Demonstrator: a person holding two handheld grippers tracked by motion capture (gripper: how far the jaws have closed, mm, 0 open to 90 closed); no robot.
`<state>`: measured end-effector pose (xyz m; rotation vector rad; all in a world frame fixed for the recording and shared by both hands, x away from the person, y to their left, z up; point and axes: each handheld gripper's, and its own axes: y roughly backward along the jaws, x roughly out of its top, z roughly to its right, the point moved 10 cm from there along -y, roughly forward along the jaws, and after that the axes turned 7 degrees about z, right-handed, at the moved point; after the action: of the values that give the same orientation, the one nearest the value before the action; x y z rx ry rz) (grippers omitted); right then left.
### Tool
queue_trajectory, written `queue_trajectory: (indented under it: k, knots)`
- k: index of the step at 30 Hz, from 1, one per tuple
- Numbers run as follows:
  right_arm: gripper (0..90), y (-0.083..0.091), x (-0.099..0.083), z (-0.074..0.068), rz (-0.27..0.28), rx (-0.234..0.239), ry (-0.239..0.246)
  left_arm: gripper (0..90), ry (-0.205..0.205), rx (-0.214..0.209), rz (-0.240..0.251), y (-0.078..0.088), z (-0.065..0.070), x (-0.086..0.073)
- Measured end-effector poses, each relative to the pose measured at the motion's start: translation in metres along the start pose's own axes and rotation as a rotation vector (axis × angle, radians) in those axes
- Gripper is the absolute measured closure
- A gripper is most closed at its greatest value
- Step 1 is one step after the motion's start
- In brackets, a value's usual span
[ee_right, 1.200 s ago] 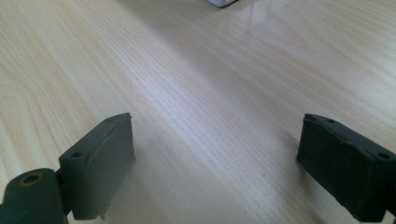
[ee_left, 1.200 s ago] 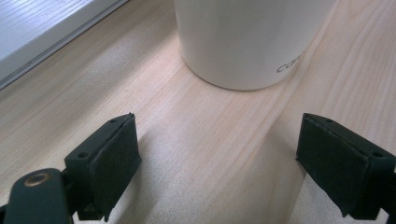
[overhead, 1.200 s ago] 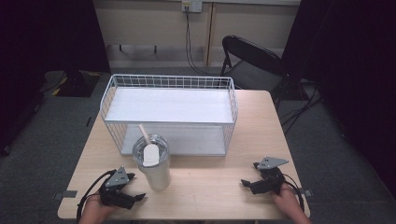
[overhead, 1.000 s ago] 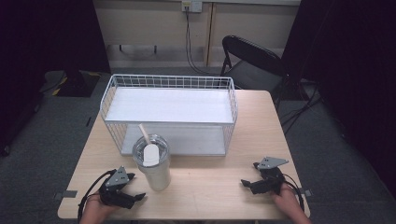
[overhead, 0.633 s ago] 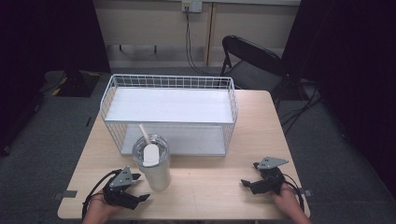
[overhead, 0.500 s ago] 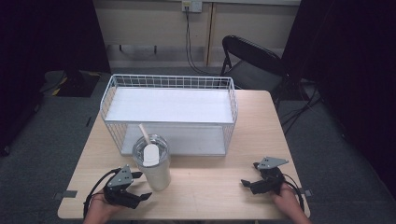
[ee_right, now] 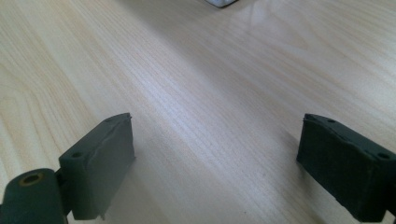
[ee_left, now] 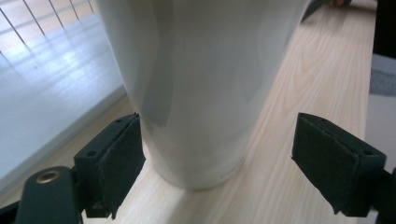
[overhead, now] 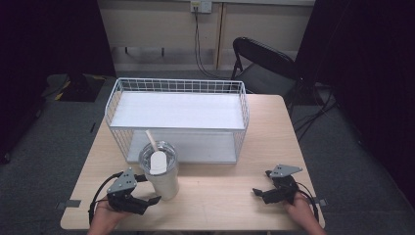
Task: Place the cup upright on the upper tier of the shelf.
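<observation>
Right now a white cup stands upright on the wooden table, near the front edge and toward the left side. It has a clear lid with a white flap on top, and a pale straw pokes out of the lid and leans toward the back left. Just behind the cup sits a big white wire basket with a flat white shelf inside it and another white floor lower down. The cup is close to the front of the basket, but I cannot tell if they touch.

The left gripper lies low by the cup, held in a hand that comes up from the bottom edge. Its two black jaws are wide apart, one on each side of the cup's bottom part. In the left gripper view the cup looks very big, with one pad right against the cup's side and the other pad well away from it. So the cup is between the jaws but not squeezed.

The right gripper rests far off on the right side of the table, well apart from the cup. Its jaws are wide apart too, with just bare wood between them.

A black folding chair stands behind the table on the grey floor.
</observation>
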<state>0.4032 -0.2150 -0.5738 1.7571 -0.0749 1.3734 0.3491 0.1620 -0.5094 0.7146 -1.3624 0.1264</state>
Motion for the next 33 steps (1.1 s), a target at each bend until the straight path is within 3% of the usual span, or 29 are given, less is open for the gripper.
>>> queue_trajectory:
  k: [13,20,33]
  knots:
    - [10.0,0.0,0.0,0.0,0.0,0.0,0.0,15.6,0.025,0.02,0.067,-0.005,-0.007,0.018]
    - [10.1,0.0,0.0,0.0,0.0,0.0,0.0,11.8,0.029,0.021,0.073,-0.013,-0.007,0.024]
    - [10.1,0.0,0.0,0.0,0.0,0.0,0.0,7.6,0.066,0.041,0.163,-0.027,-0.007,0.03]
